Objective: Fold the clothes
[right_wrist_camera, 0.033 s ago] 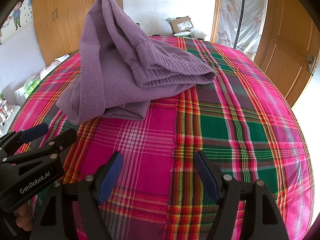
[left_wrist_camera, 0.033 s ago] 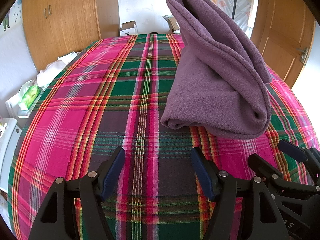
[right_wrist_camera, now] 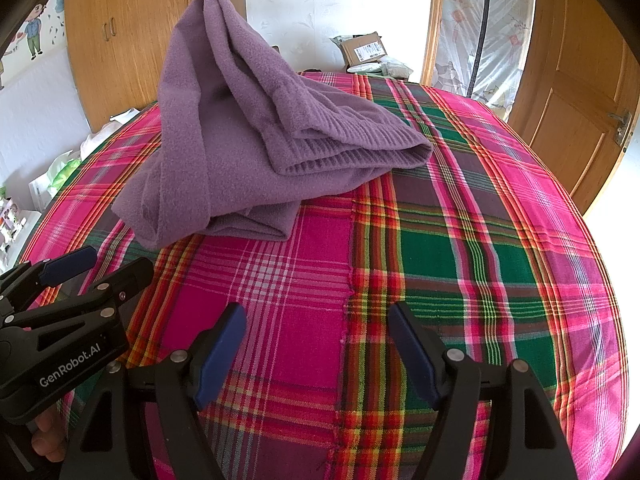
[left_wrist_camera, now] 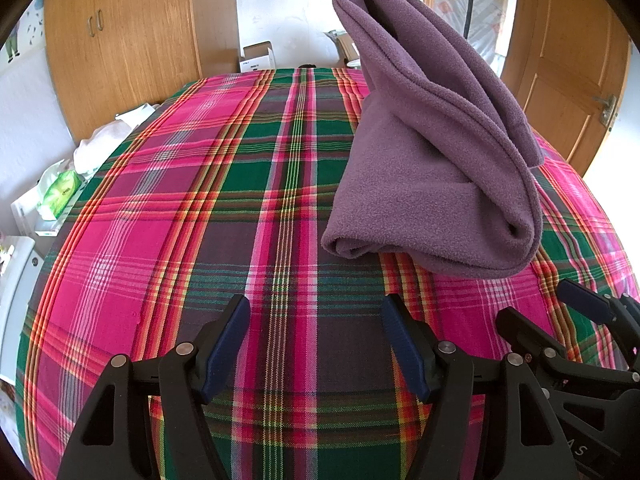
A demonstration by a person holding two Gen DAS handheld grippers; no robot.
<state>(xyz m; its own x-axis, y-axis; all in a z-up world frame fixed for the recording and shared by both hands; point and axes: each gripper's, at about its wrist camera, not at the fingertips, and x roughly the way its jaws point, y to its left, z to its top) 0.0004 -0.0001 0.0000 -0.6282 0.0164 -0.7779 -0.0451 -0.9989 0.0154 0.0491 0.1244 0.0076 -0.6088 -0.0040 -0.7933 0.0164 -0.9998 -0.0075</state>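
A purple fleece garment [left_wrist_camera: 432,184] [right_wrist_camera: 240,152] lies loosely bunched on the plaid bedspread [left_wrist_camera: 200,220] [right_wrist_camera: 460,240], one part standing up in a peak and its ribbed hem pointing right in the right wrist view. My left gripper [left_wrist_camera: 316,312] is open over bare bedspread, short of the garment's near left corner, nothing between its blue pads. My right gripper [right_wrist_camera: 316,316] is open too, in front of the garment and to its right. The two grippers sit side by side: the right gripper [left_wrist_camera: 536,304] shows in the left view, the left gripper [right_wrist_camera: 118,260] in the right view.
A wooden wardrobe [left_wrist_camera: 132,40] stands at the back left and a wooden door [left_wrist_camera: 568,80] at the right. Bags and white cloth [left_wrist_camera: 60,192] lie beside the bed's left edge. Cardboard boxes [right_wrist_camera: 360,50] sit beyond the far edge. A hand [right_wrist_camera: 48,440] holds the left gripper.
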